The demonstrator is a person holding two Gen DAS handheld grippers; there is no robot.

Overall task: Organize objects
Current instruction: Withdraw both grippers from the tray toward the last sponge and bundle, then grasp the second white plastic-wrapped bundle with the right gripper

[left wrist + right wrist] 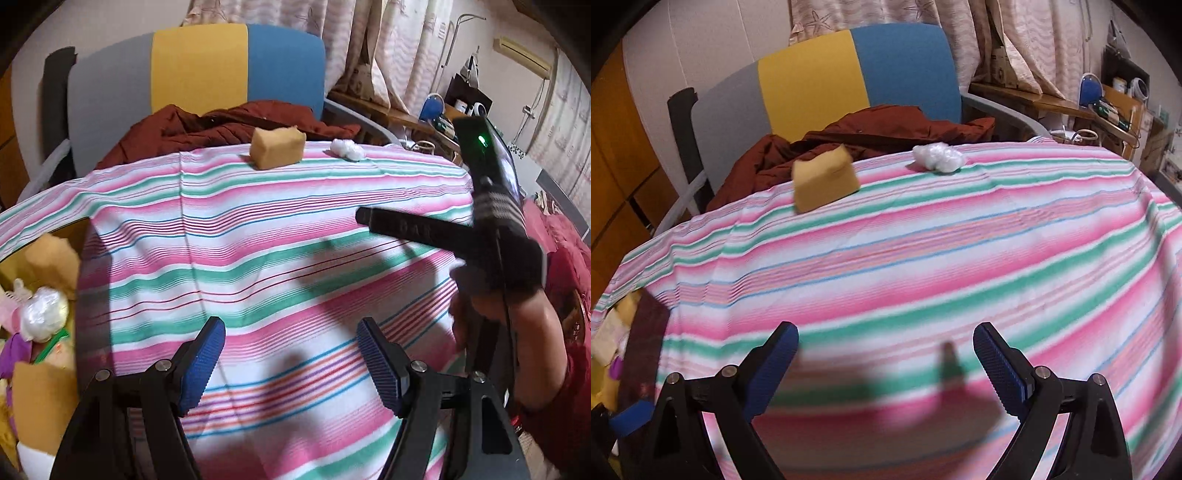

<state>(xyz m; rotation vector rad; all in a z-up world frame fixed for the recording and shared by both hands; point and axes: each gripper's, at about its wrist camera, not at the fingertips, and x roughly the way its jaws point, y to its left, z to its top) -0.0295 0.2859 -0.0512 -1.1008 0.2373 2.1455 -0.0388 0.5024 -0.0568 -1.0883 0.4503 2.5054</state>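
A surface under a pink, green and white striped cloth fills most of both views. Behind it, at twelve o'clock, stands a chair with a grey, yellow and blue backrest, and a dark red jacket lies heaped on its seat, touching the far edge of the cloth. At eight o'clock in the left wrist view an open cardboard box sits off the near-left side of the surface, with a white plastic ball, a purple item, a green strip and yellow foam pieces inside.

At three o'clock in that view the right hand, in a dark fingerless glove and a red sleeve, holds its black tool, whose one finger reaches out above the cloth.

The left claw hangs over the near part of the cloth, its blue-padded fingers spread wide with only stripes between them. The right claw is likewise wide open and empty above the near cloth.

A yellow sponge block sits near the far edge of the surface at twelve o'clock, just in front of the jacket. Just beside it, toward one o'clock and apart from it, lies a small white fluffy wad, also near the far edge.
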